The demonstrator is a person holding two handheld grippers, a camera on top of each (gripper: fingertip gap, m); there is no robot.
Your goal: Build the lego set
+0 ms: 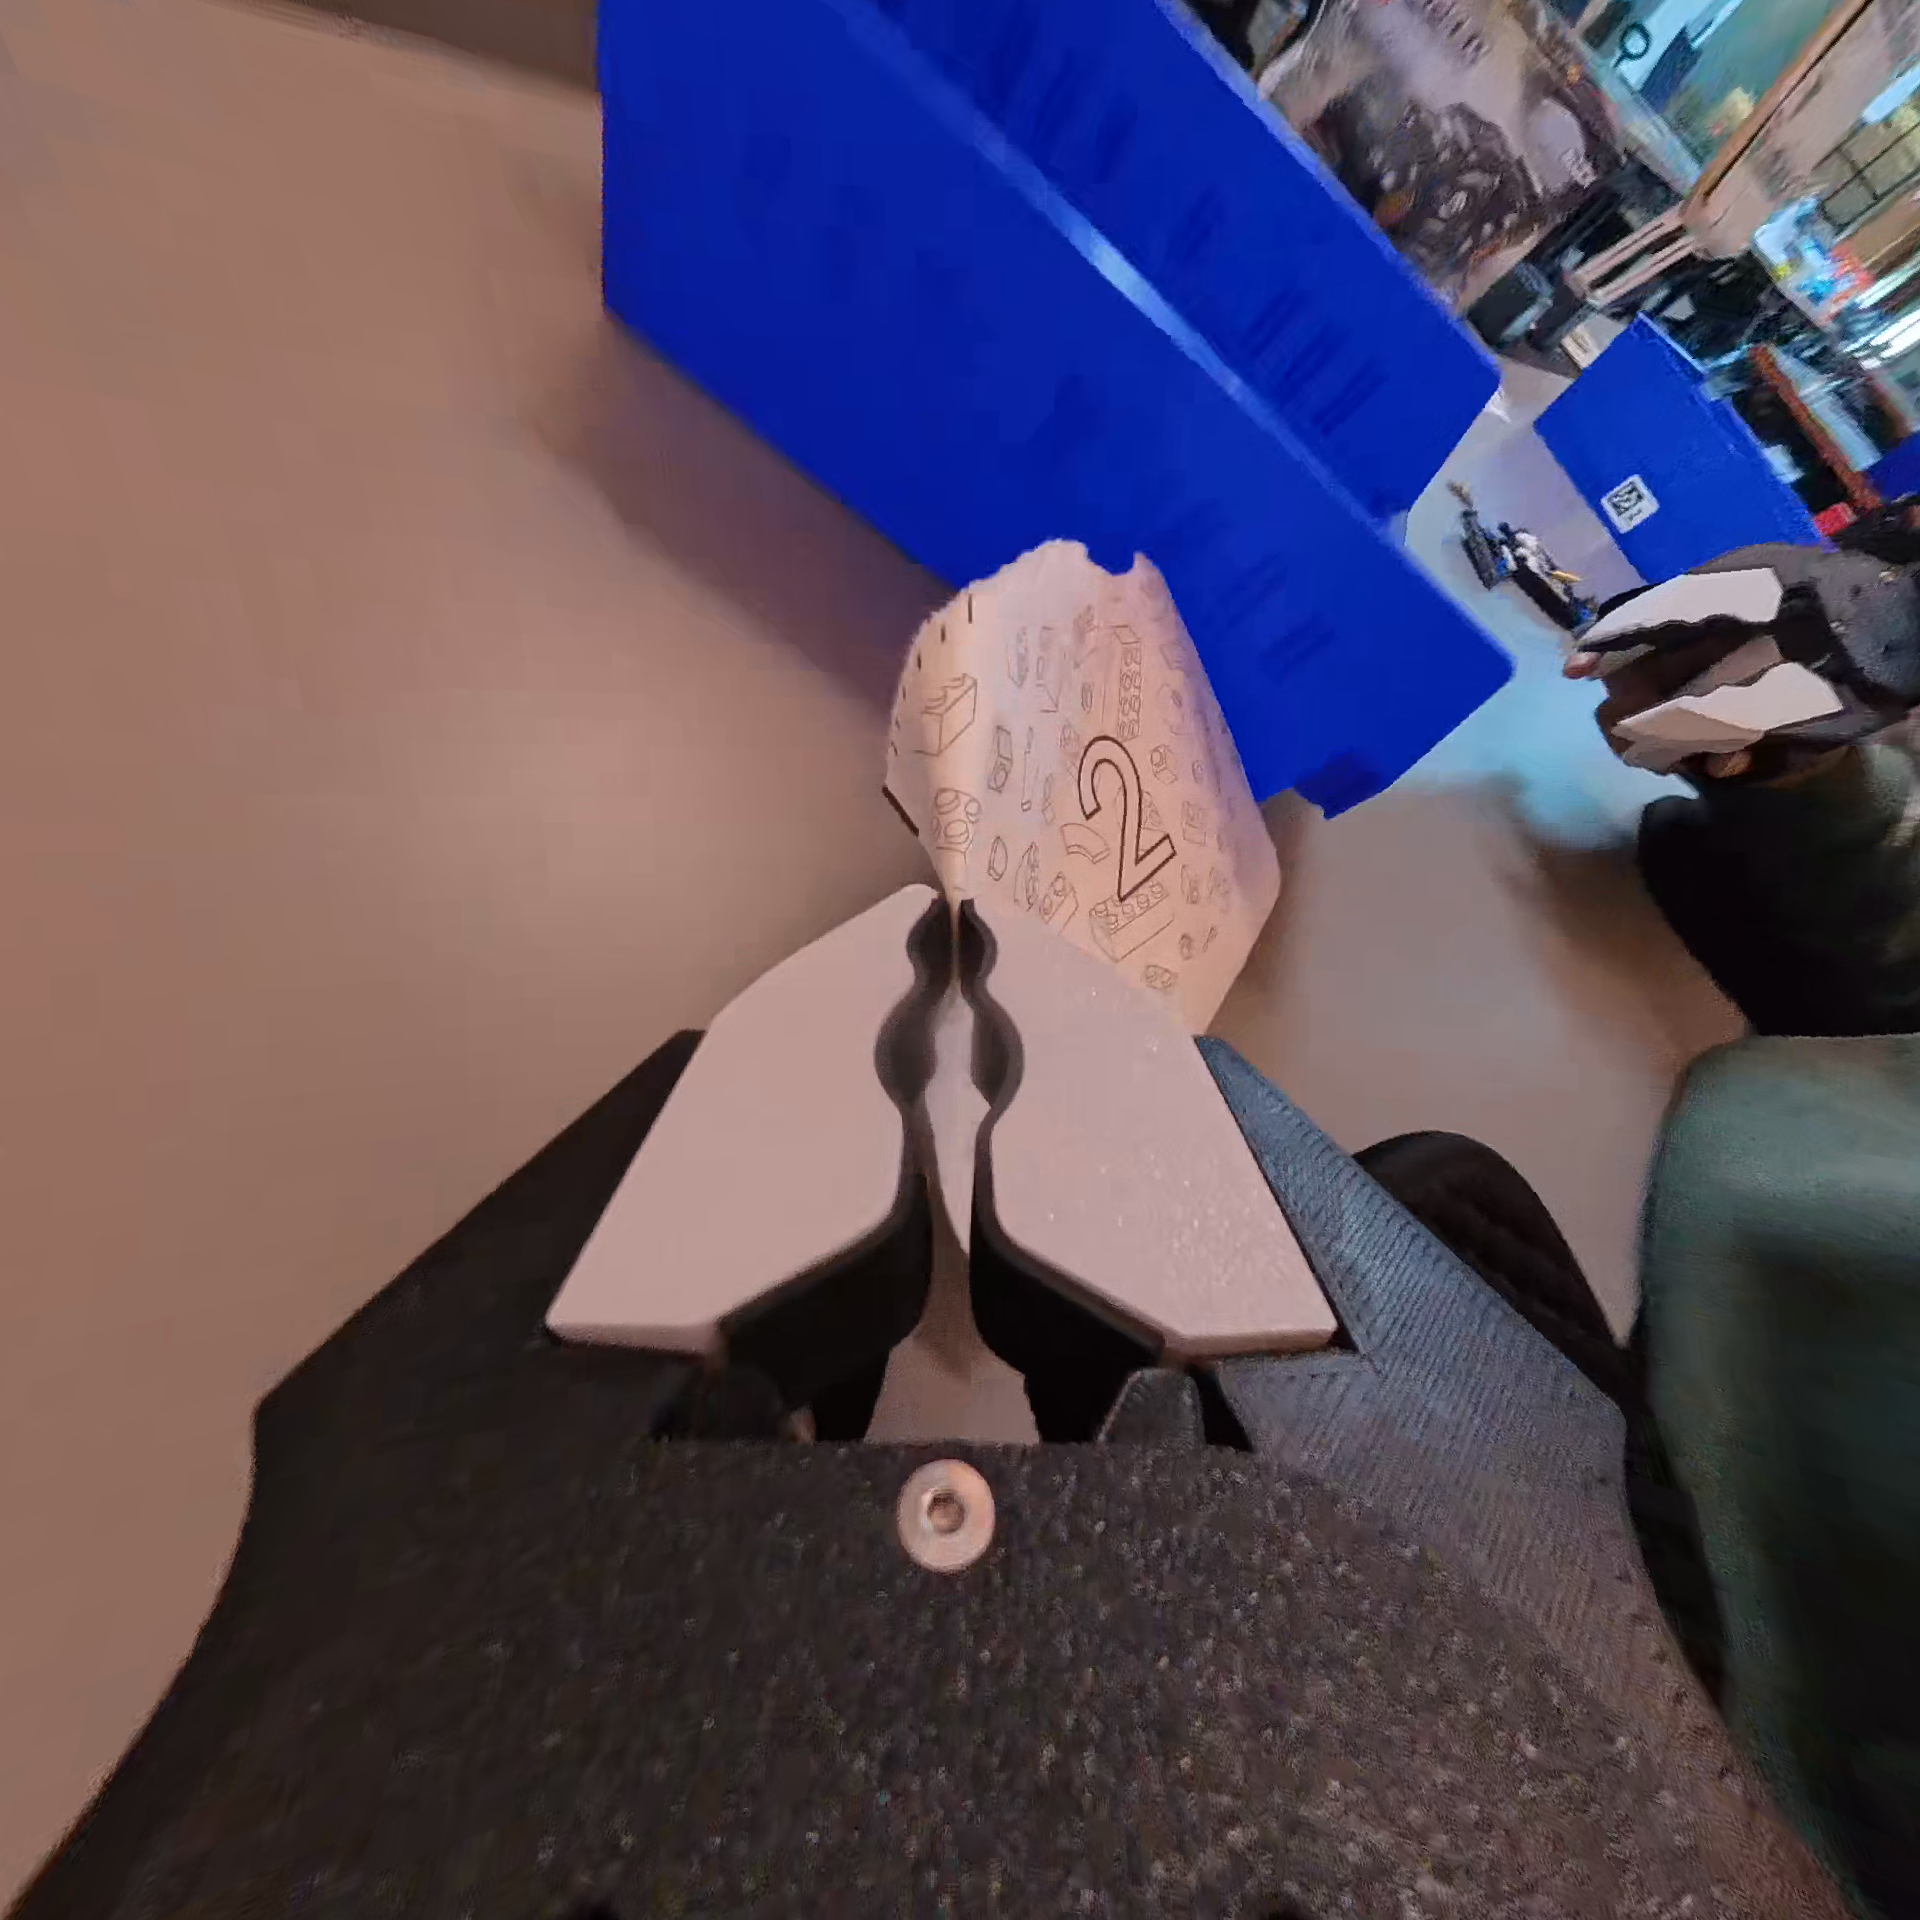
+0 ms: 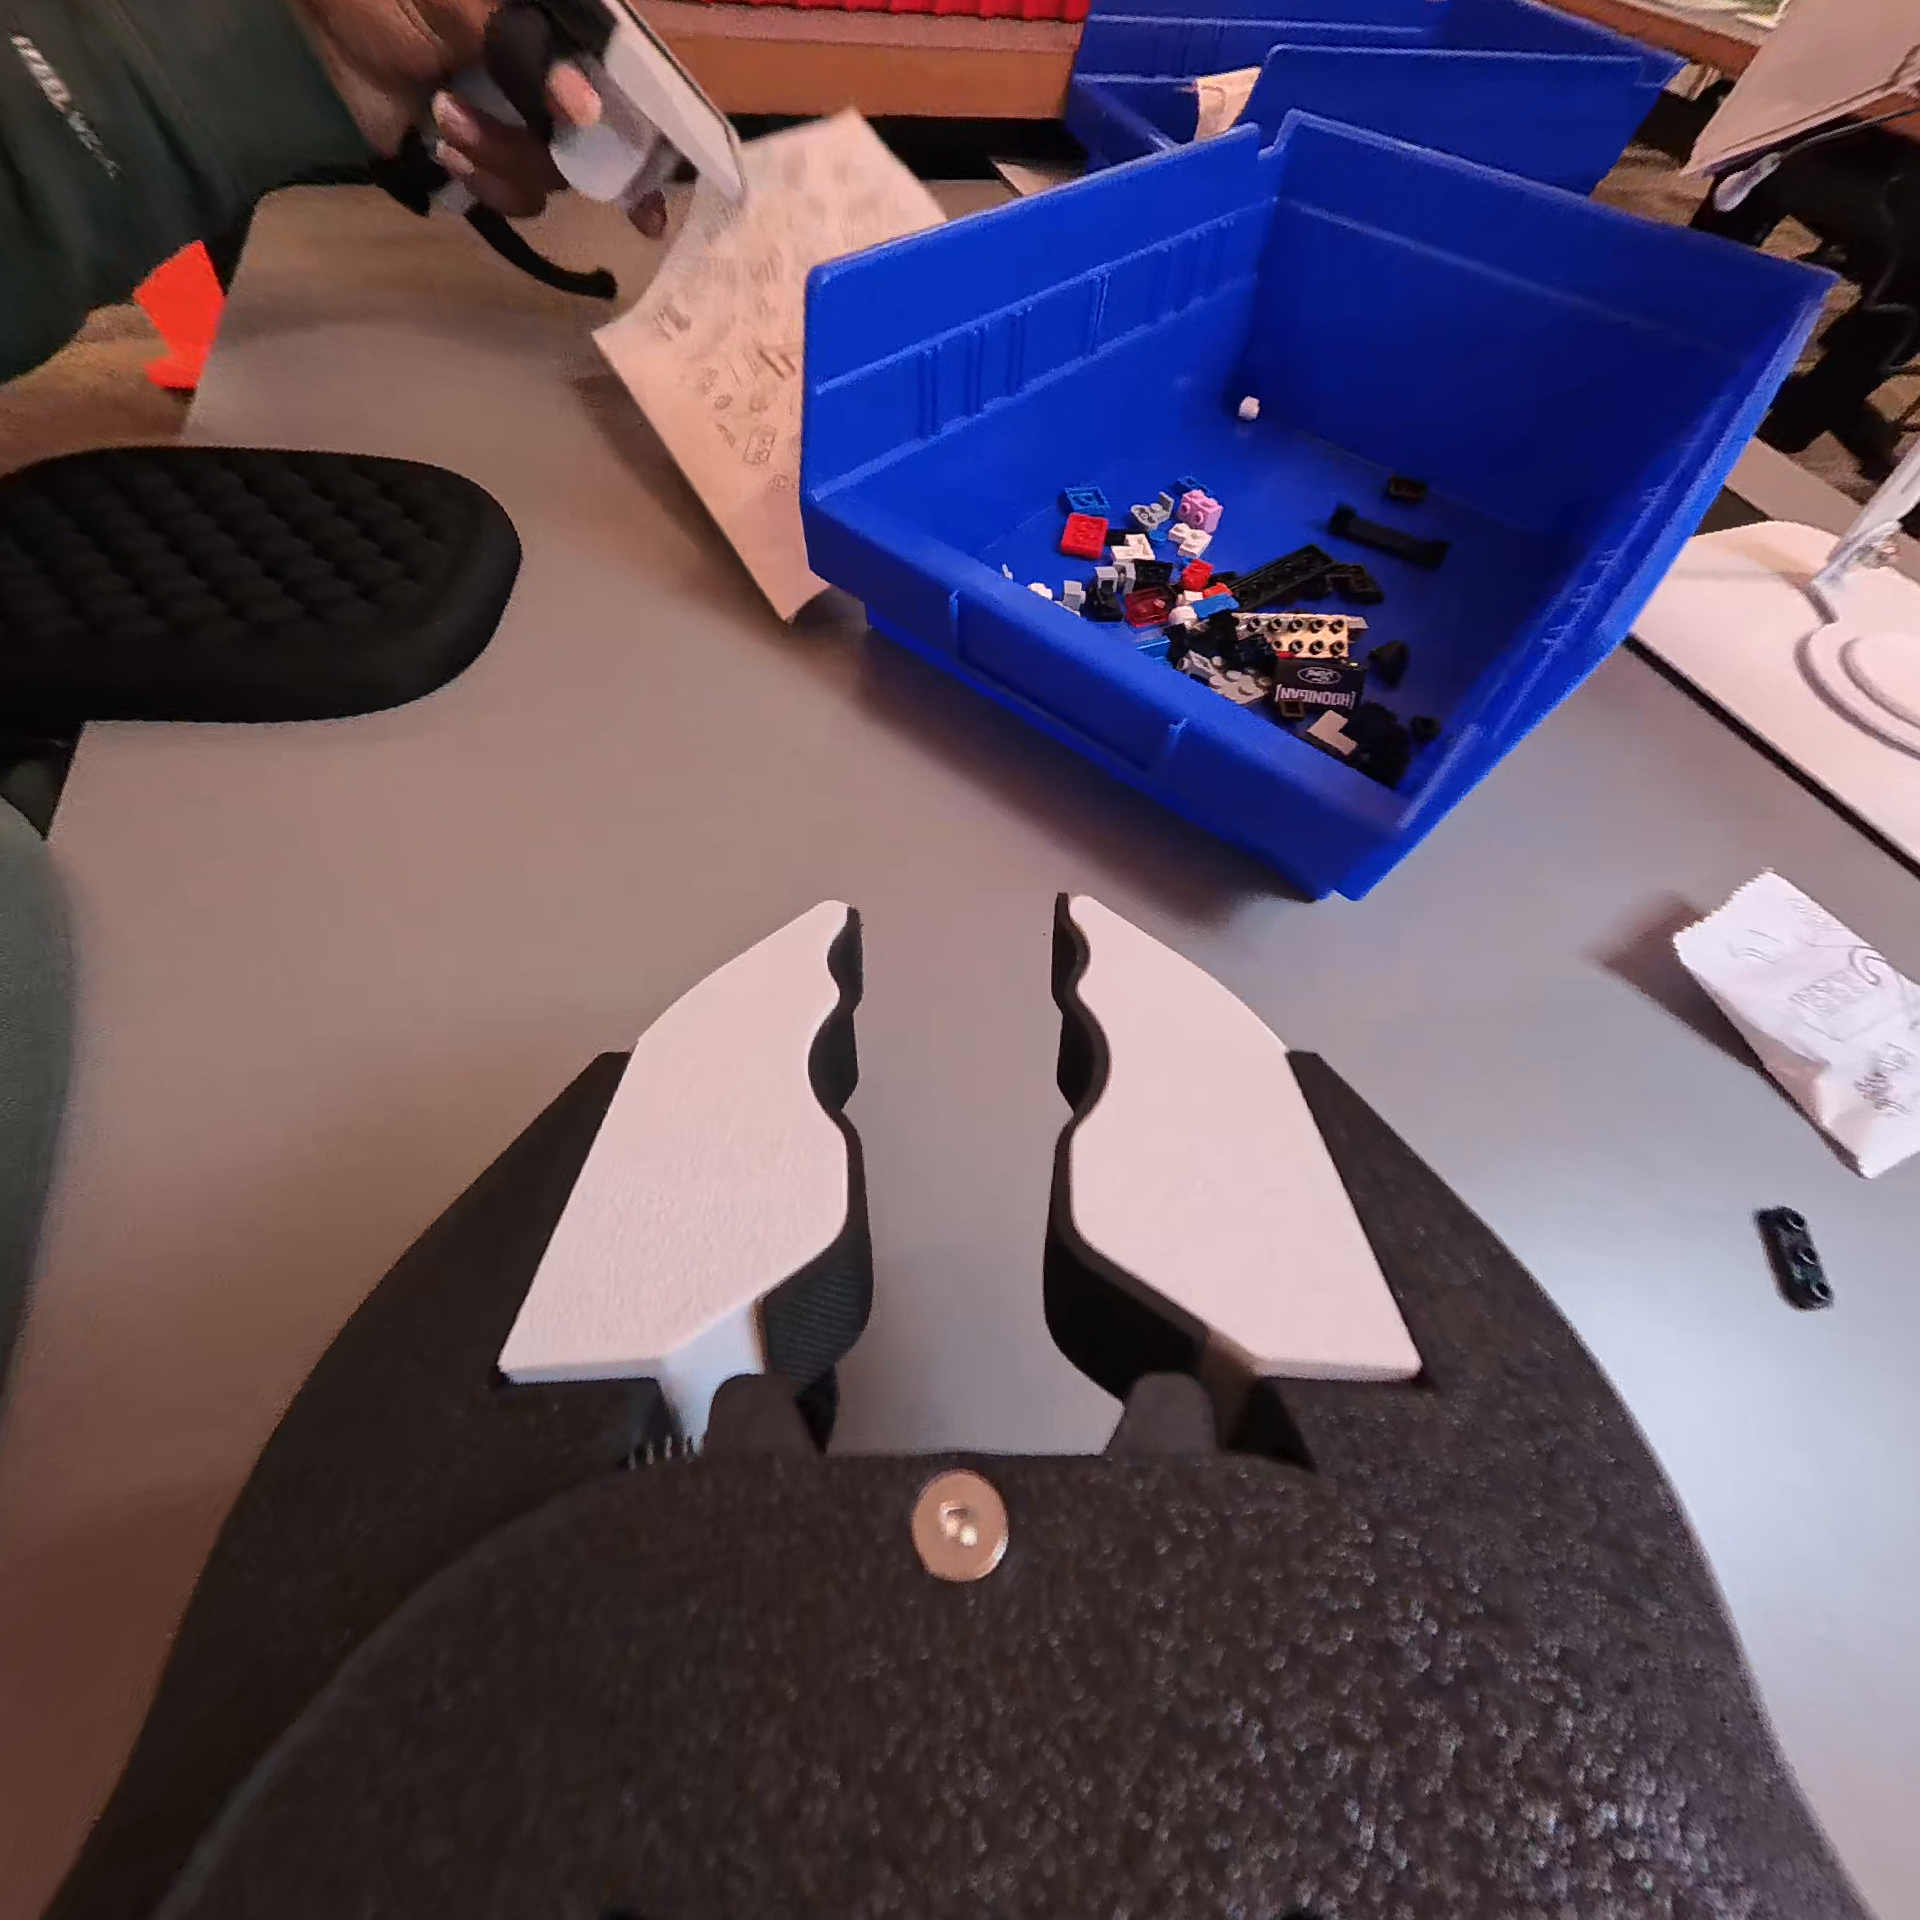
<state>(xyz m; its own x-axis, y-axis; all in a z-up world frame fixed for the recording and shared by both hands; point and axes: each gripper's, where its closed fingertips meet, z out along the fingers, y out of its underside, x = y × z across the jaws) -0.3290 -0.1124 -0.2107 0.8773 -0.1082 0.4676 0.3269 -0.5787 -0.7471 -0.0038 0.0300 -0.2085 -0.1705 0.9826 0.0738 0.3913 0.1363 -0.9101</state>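
Between the closed fingers of the left gripper (image 1: 954,920) a torn, emptied paper bag (image 1: 1081,790) is pinched; ahead of the wide-open, empty right gripper (image 2: 956,914), loose bricks (image 2: 1236,613) are seen already lying in the blue bin (image 2: 1039,665).

The right gripper (image 2: 956,914) hangs with fingers apart over the grey table (image 2: 644,831), near a blue bin (image 2: 1039,582) holding small toy bricks (image 2: 1216,613).
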